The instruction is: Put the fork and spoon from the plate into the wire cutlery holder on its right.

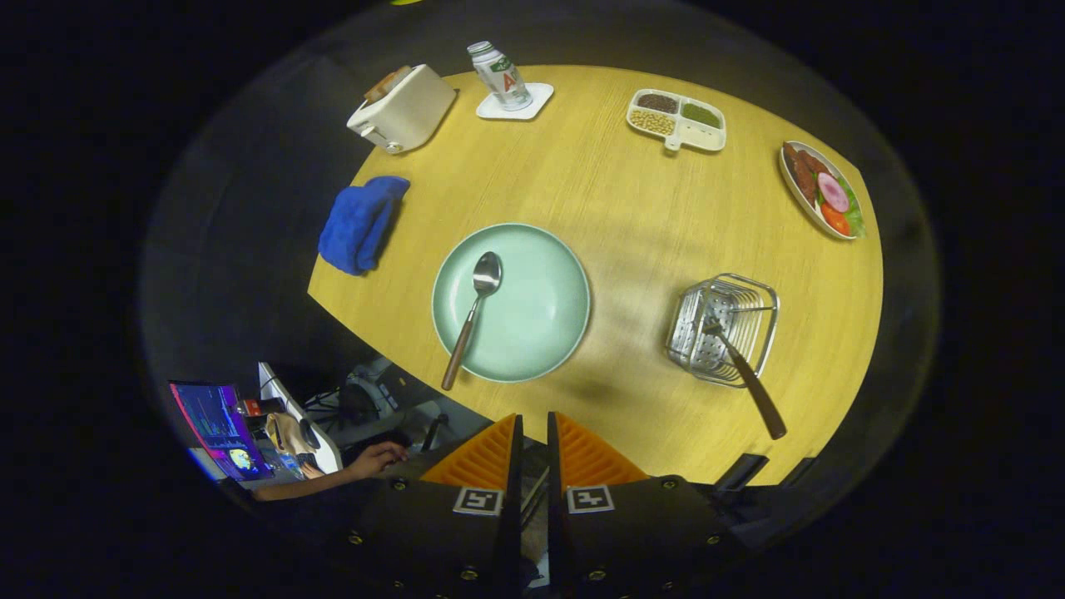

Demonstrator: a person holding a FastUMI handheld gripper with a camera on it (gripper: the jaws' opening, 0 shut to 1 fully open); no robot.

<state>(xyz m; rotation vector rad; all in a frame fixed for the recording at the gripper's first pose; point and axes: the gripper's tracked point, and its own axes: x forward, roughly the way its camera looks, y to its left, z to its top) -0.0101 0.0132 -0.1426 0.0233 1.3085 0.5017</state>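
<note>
One round wooden worktop (632, 208) carries everything shown, seen from high above; the gripper (532, 433) hangs over its near edge, its two fingers drawn close together with only a narrow slit between them and nothing held. Just beyond the fingers lies the pale green plate (541, 283); the spoon (472, 316) rests on the plate's left half, bowl toward the middle, its brown handle reaching over the near rim. To the right of the plate, well apart from it, stands the wire cutlery holder (722, 329); the fork (745, 374) leans inside it, tines down in the basket, brown handle sticking out over the near rim toward the worktop's edge. At the far left a cream toaster (402, 108) holds a slice of bread in its slot; nearer, at the left edge, a crumpled blue cloth (362, 223) hangs partly over the side. At the far right an oval dish of sliced food (819, 190) sits near the rim; at the far side a white divided tray (676, 119) holds three portions of grains or beans. Beside the toaster a small bottle (499, 76) stands upright on a white square coaster (532, 104). Below the worktop's left edge, a person's hand (378, 457) and forearm rest by a lit screen (218, 428).
</note>
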